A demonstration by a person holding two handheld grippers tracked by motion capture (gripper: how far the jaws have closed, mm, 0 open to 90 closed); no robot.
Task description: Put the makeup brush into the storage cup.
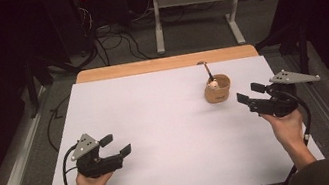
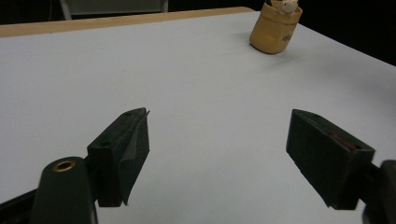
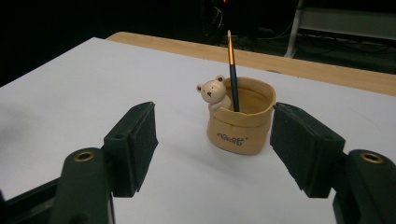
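Overhead, a white bench with a strip of bare wood along its far edge fills the middle of the high view. A person's two hands come in from the bottom edge, each holding a black two-jaw claw.

Toward the far right of the bench stands a small tan pot shaped like a rolled-down sack. A tiny cream bear figure peeks over its rim, and dark lettering is printed on its front. A thin dark brush with an orange upper end stands upright inside it, leaning slightly against the rim.

The left claw sits low over the near left part of the bench, well apart from the pot. Its jaws are spread wide with bare white surface between them. In the left gripper view the pot shows far off at the top right.

The right claw hovers near the bench's right edge, just beside the pot and pointing toward it. Its jaws are also spread wide, holding nothing. In the right gripper view the pot stands between and beyond the two jaws, untouched by either.
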